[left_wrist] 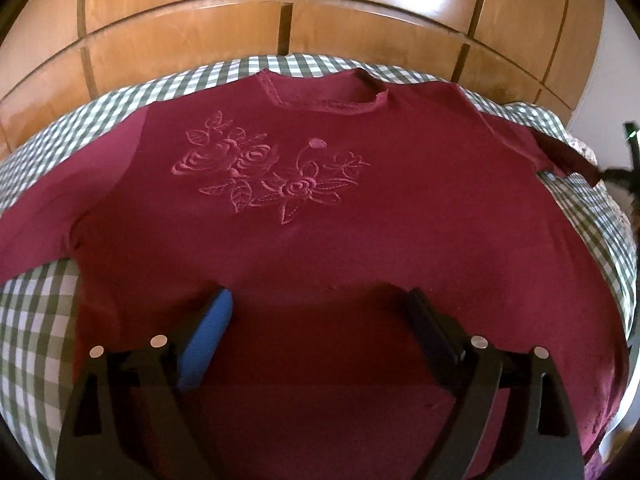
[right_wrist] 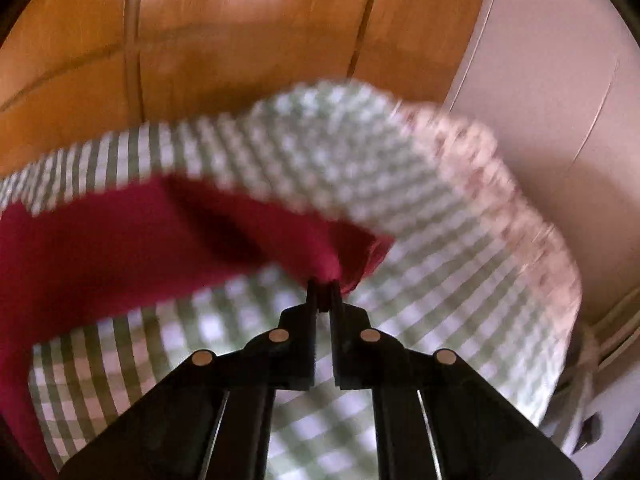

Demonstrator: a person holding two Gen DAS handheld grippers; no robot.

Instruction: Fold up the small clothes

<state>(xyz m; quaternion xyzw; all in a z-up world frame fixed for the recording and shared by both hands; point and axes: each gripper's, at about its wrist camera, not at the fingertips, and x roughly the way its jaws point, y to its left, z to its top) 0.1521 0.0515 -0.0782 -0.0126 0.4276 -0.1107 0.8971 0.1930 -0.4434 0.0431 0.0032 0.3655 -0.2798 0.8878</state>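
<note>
A maroon shirt point(left_wrist: 304, 224) with embroidered flowers point(left_wrist: 264, 172) lies face up on a green-and-white checked cloth point(left_wrist: 36, 320), neck hole at the far side. My left gripper point(left_wrist: 320, 300) is open and empty, hovering over the shirt's lower middle. My right gripper point(right_wrist: 324, 286) is shut on the end of the shirt's right sleeve point(right_wrist: 280, 236) and holds it lifted over the checked cloth point(right_wrist: 360, 184). That view is blurred. The lifted sleeve end also shows in the left wrist view point(left_wrist: 568, 156), with the right gripper point(left_wrist: 624, 172) at the frame's right edge.
A wooden panelled wardrobe point(left_wrist: 280, 12) stands behind the checked surface. A pale wall point(right_wrist: 560, 80) is at the right. The surface's right edge has a floral trim point(right_wrist: 532, 216).
</note>
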